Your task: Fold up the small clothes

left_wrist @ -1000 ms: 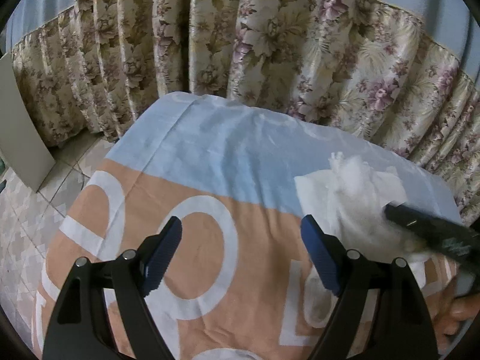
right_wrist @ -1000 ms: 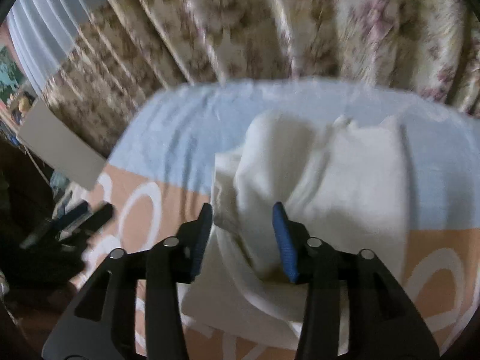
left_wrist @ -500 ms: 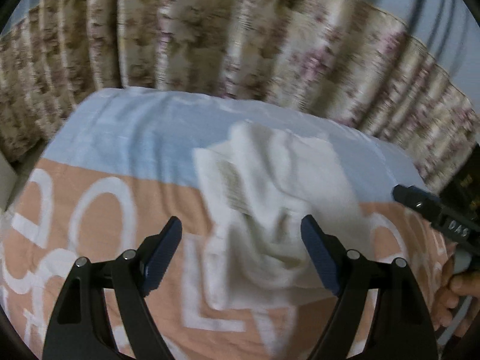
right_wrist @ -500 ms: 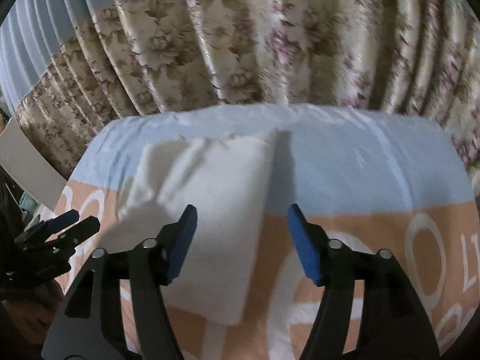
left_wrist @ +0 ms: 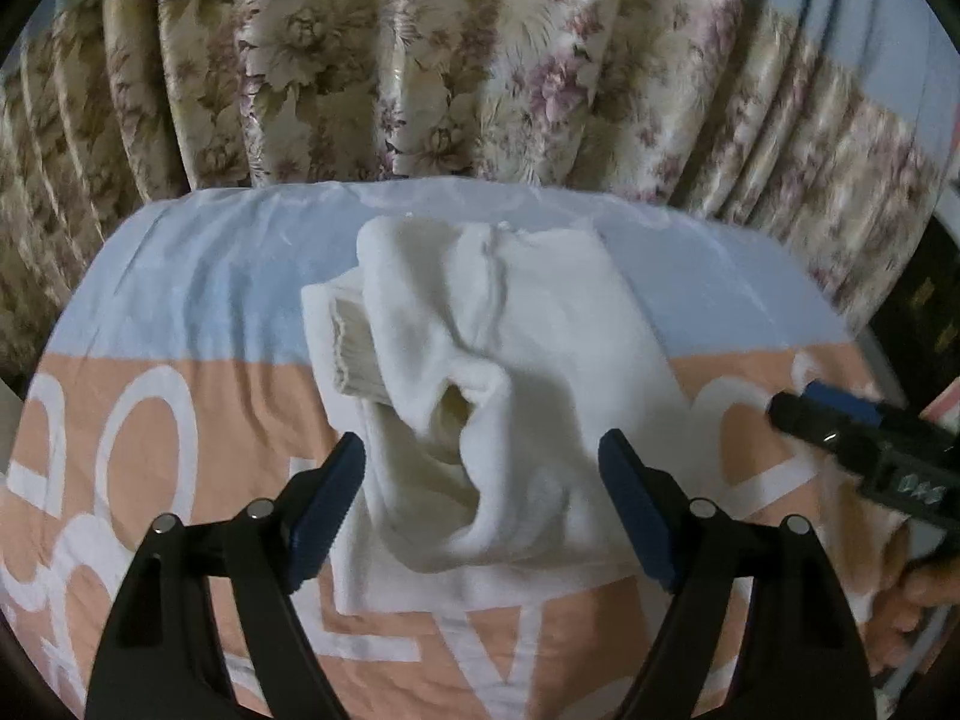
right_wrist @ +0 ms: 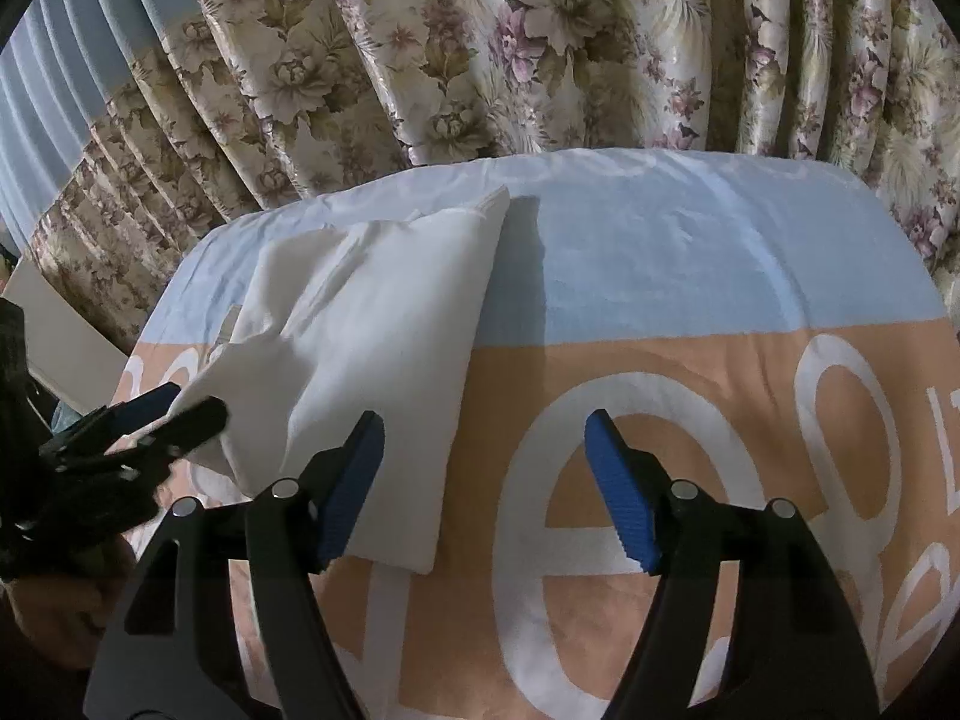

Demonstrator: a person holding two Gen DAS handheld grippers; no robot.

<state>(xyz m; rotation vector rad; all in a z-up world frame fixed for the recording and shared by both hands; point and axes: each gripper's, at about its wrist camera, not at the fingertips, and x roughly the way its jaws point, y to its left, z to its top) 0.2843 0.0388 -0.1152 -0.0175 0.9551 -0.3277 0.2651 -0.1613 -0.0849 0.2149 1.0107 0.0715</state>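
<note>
A small white fleece garment [left_wrist: 528,330] lies rumpled on the blue and peach tablecloth [left_wrist: 180,276], with a ribbed cuff showing at its left. My left gripper [left_wrist: 480,510] straddles a raised fold at the garment's near end. Its jaws are closing, and the pads stand apart from the cloth. In the right wrist view the garment [right_wrist: 384,324] lies left of my right gripper [right_wrist: 486,486]. That gripper's jaws are opening over bare tablecloth [right_wrist: 720,276], and its left finger overlaps the garment's near corner. The left gripper [right_wrist: 171,414] shows at the garment's left edge.
Flowered curtains [left_wrist: 480,60] hang close behind the table's far edge. A pale board [right_wrist: 54,330] leans at the left beyond the table. My right gripper [left_wrist: 798,411] and the hand [left_wrist: 912,606] holding it fill the right side of the left wrist view.
The right gripper let go of the garment and slid right, off it. The left gripper swung over to the garment and its jaws narrowed around the raised fold.
</note>
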